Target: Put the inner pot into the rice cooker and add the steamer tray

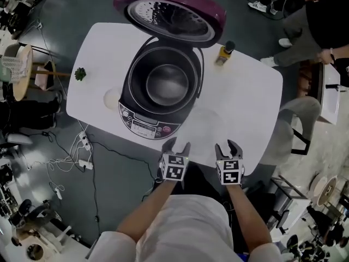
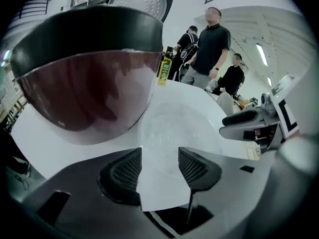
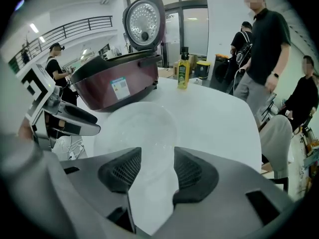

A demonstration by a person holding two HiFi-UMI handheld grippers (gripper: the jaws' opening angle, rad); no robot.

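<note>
- Two grippers, left (image 1: 178,144) and right (image 1: 227,144), sit side by side over the table's (image 1: 245,91) near edge, with both forearms reaching forward and the tips tilted steeply down.
- Left jaws: wide apart, nothing between the pads.
- Right jaws: wide apart, likewise empty.
- Clear tray (image 1: 206,120) lies on the table just ahead of both grippers, beside the cooker's (image 1: 131,91) front.
- Pot (image 1: 166,83) sits inside the open cooker.

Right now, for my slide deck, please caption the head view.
The left gripper and right gripper, both open, poised at the table's near edge before a clear steamer tray and open rice cooker.
</note>
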